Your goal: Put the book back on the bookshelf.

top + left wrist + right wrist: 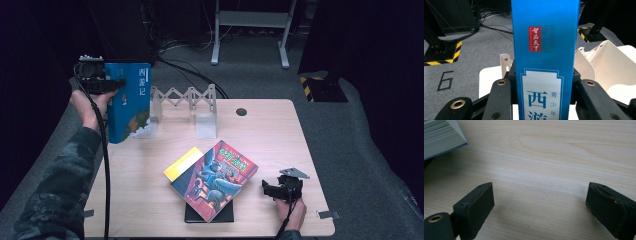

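A blue book (129, 100) with white Chinese lettering stands upright at the table's back left, against the left end of a white folding book rack (185, 102). My left gripper (107, 85) is shut on its spine, near the top. In the left gripper view the blue spine (545, 57) rises between the two black jaws, which press on it from both sides. My right gripper (272, 189) rests low at the front right with its jaws wide apart over bare wood (539, 170) and nothing between them.
A colourful illustrated book (216, 178) lies slanted on a yellow book (183, 163) and a black one (210, 215) near the front middle; its page edges (441, 136) show by the right gripper. A round cable hole (241, 111) is at the back right. Cables and a stand lie on the floor beyond.
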